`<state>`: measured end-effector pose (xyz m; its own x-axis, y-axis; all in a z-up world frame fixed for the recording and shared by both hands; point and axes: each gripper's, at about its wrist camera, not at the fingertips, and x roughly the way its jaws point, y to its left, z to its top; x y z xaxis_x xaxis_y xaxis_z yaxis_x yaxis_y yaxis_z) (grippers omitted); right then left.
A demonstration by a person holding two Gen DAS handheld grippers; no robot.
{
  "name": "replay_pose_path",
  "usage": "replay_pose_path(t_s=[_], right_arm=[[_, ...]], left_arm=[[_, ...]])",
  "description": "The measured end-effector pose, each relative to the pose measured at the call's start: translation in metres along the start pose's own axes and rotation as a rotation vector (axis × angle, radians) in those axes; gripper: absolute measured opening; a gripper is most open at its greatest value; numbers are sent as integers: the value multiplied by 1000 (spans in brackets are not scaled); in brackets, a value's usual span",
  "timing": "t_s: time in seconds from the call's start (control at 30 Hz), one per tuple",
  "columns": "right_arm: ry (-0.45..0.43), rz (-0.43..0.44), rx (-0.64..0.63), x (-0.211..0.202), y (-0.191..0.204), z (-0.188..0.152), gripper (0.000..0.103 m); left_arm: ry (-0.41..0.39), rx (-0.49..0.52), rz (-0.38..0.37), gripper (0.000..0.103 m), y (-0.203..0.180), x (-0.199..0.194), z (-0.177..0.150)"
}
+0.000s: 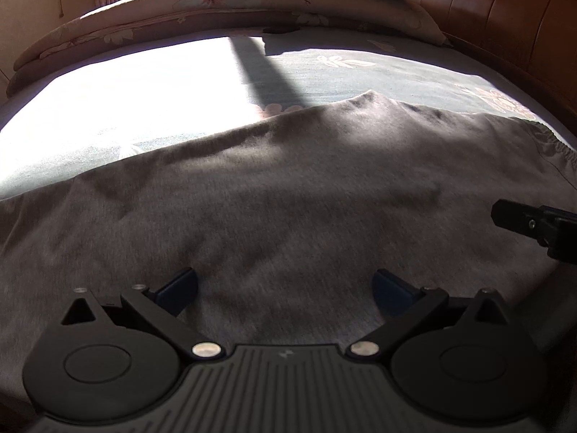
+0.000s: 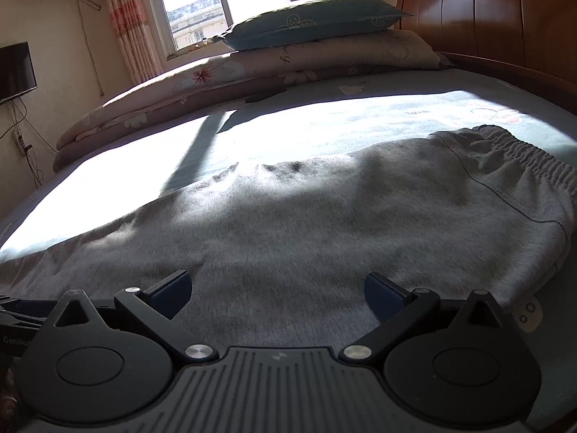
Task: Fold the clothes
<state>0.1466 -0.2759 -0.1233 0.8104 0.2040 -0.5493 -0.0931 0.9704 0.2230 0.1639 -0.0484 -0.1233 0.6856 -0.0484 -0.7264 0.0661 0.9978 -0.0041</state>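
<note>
Left wrist: left gripper point(image 1: 285, 290) jaws wide, over grey trousers point(image 1: 288, 195)

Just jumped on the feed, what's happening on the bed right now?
A person holds two tongs over grey sweatpants spread flat on the bed. The left tongs and right tongs are both open, gripping nothing. The elastic waistband lies to the right. No fold is visible yet.

Stacked quilts point(image 2: 216, 86) and pillow point(image 2: 310, 21) block the far side beyond the open bedsheet point(image 2: 324, 122).
</note>
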Motion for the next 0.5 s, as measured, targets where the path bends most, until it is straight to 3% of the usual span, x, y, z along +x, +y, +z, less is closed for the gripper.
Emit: replay_pose_path(t_s=[0.23,0.43,0.5], right_arm=[[3,-9,6,2,0,1,103],[4,-14,6,3,1,1,103],[3,-13,13,2,1,2,103]], left_arm=[[-49,-6,5,103,0,-2,-8],[-19,-10,12,102,-1,-12,-13],[-46,-14,10,102,-1,-20,-17]])
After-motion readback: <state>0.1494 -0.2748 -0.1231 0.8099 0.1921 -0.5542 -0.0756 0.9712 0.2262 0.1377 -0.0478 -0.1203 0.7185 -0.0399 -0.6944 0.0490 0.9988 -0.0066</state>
